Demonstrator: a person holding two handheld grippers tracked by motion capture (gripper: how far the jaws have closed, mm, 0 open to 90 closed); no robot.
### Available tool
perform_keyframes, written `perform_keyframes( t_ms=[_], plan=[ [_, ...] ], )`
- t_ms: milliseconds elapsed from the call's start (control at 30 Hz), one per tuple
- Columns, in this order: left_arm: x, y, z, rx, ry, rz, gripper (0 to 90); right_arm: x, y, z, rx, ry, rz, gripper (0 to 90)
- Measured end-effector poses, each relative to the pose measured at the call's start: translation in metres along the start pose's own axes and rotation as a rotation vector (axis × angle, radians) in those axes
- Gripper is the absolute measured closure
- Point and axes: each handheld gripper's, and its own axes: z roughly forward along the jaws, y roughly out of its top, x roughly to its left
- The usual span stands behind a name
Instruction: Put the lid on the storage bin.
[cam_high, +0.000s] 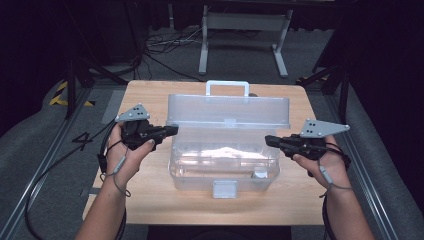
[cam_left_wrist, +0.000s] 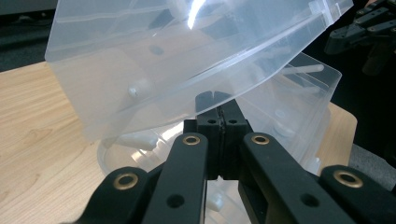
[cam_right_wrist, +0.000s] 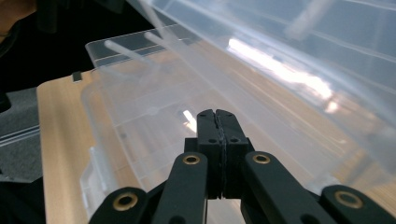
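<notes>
A clear plastic box (cam_high: 176, 165) stands in the middle of the wooden table (cam_high: 150, 200), its lid (cam_high: 230, 111) raised and leaning back, a white handle (cam_high: 227, 86) on top. At the lid's left end my left gripper (cam_high: 175, 130) is shut with nothing between its pads. In the left gripper view its tips (cam_left_wrist: 219, 100) sit right under the lid's front edge (cam_left_wrist: 233, 70); whether they touch it I cannot tell. My right gripper (cam_high: 268, 140) is shut and empty, just off the box's right end. In the right gripper view its tips (cam_right_wrist: 215, 114) point along the box wall (cam_right_wrist: 140, 140).
A white latch (cam_high: 225, 189) hangs on the box's front wall, close to the table's near edge. Small pale pieces lie inside the box, too faint to name. Beyond the table stand a white frame's legs (cam_high: 204, 50), with cables on the grey floor.
</notes>
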Motion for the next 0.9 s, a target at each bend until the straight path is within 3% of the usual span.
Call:
perform_keyframes(
  t_ms=[333,900],
  plan=[
    [0.000,-0.001,0.000,0.008,-0.012,-0.006,90.0,-0.014,-0.009,-0.005,-0.041,-0.024,0.072,90.0],
    [0.000,-0.005,0.000,0.063,-0.051,-0.034,88.3,-0.023,-0.016,-0.017,-0.037,-0.032,0.135,90.0]
  ],
)
